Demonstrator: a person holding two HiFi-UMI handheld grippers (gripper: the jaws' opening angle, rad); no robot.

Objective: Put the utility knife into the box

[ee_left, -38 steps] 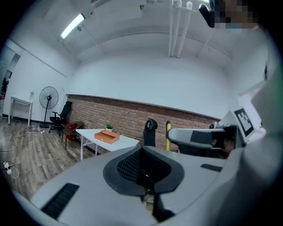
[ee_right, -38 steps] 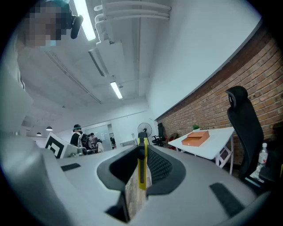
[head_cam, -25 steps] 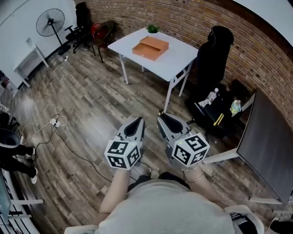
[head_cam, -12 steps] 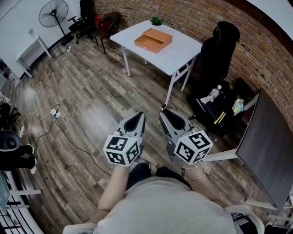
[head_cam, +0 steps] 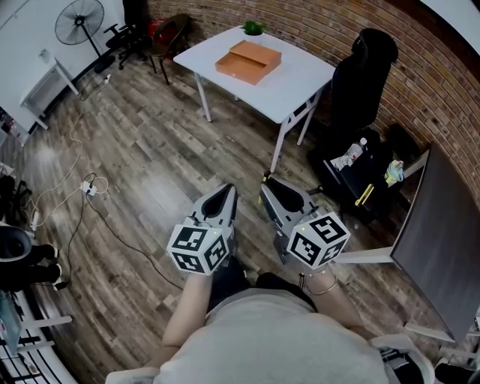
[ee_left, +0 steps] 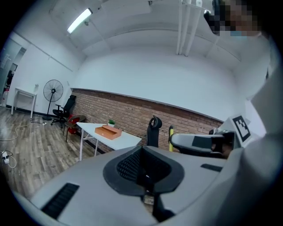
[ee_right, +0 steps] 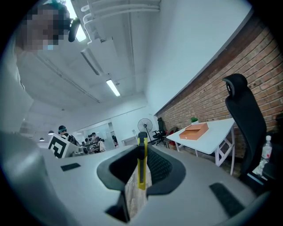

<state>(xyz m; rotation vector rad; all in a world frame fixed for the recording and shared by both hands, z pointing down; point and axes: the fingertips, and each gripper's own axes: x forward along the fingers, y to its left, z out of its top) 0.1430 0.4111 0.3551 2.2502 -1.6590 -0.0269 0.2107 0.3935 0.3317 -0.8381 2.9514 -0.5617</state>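
Observation:
An orange box point(head_cam: 247, 61) lies open on a white table point(head_cam: 300, 86) across the room, far from both grippers. My right gripper point(head_cam: 274, 193) is held close to my body, shut on a yellow utility knife point(ee_right: 141, 152) that stands upright between its pads. The box also shows in the right gripper view point(ee_right: 194, 130) and the left gripper view point(ee_left: 108, 131). My left gripper point(head_cam: 223, 199) is beside the right one, its jaws together with nothing in them. From the left gripper view the right gripper point(ee_left: 199, 142) shows with the knife's yellow tip point(ee_left: 171, 133).
A black office chair point(head_cam: 364, 71) stands right of the table. A low black stand point(head_cam: 360, 176) with a bottle and a dark panel point(head_cam: 435, 247) are on my right. A cable with a power strip point(head_cam: 90, 187) lies on the wooden floor, a fan point(head_cam: 77, 19) at far left.
The head view has shifted a little, so the table sits slightly higher in the picture. Both grippers keep their pose and the knife stays in the right one.

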